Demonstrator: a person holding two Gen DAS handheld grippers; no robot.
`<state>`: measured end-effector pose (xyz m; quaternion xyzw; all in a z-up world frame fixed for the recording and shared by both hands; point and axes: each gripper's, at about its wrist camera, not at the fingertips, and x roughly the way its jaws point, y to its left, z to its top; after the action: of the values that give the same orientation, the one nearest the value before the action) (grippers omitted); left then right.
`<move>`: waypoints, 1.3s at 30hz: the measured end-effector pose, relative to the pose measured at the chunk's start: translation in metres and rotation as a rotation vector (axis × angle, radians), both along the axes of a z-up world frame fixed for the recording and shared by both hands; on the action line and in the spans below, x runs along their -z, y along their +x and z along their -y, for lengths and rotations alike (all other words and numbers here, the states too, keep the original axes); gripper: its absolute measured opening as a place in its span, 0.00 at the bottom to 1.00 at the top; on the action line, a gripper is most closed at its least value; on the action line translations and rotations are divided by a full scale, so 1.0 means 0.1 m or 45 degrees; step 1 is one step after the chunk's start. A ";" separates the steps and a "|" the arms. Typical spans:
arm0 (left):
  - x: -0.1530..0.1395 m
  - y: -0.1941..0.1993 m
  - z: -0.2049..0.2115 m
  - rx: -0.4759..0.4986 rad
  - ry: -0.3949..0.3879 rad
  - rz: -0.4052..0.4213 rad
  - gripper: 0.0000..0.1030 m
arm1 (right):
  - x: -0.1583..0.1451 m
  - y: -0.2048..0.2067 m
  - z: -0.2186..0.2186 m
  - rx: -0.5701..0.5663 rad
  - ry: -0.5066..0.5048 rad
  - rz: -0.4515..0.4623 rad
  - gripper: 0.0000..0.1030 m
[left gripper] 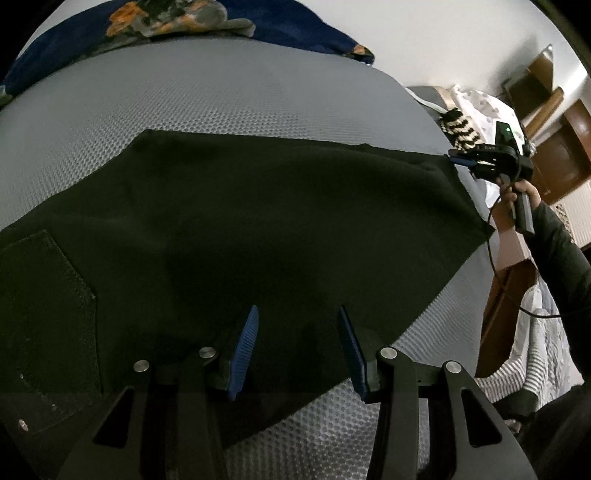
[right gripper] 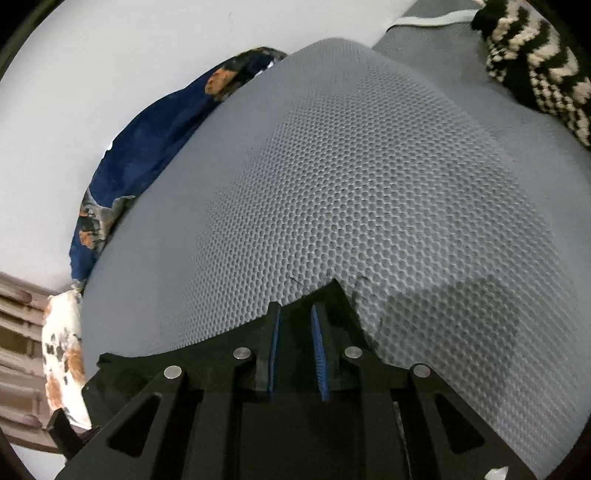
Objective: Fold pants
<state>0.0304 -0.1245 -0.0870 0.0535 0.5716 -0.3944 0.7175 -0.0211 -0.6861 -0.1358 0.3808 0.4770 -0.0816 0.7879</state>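
Our left gripper (left gripper: 297,350) hangs with its jaws apart over the near edge of the black pants (left gripper: 240,221), pads clear of the cloth and grasping nothing. Our right gripper (right gripper: 296,350) sits at the far hem corner with its 2 blue pads a narrow gap apart; dark cloth lies between them, but we cannot tell whether they pinch it or have let go. The pants lie spread nearly flat across the grey mesh mattress (left gripper: 221,96), the stitched back pocket (left gripper: 44,302) toward our left and the hem end running off to the right edge of the bed. We judge the fabric soft, light and limp: it will sag and crease when lifted by 1 point, so the 2 corners of an edge are the places to take hold, each pinched through both layers. The textured mattress may drag at the cloth. Around us, a blue patterned blanket (left gripper: 177,18) is bunched at the far side and a black-and-cream zigzag knit (right gripper: 535,55) lies beyond the right corner; neither touches the pants, and the folding area is open.
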 end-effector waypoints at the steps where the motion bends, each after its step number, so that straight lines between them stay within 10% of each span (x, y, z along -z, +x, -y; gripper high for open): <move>1: 0.02 0.01 0.01 -0.006 0.006 -0.007 0.45 | 0.02 0.03 0.00 -0.007 -0.006 -0.009 0.16; 15: 0.09 0.05 0.10 -0.014 0.057 -0.036 0.45 | 0.13 0.11 0.00 -0.175 0.015 0.021 0.18; 24: 0.08 0.07 0.15 -0.011 0.079 -0.028 0.45 | -0.03 -0.03 -0.32 -0.191 -0.230 0.108 0.10; 33: 0.05 0.06 0.12 -0.035 0.075 0.012 0.45 | -0.52 -0.36 -0.39 0.104 -0.439 0.236 0.02; 39: 0.14 0.11 0.03 -0.062 0.077 0.013 0.45 | -0.16 -0.19 -0.29 0.151 -0.423 0.080 0.01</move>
<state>0.0409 -0.1272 -0.1009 0.0632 0.5807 -0.3592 0.7278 -0.0403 -0.6574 -0.1202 0.2753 0.4089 -0.1939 0.8482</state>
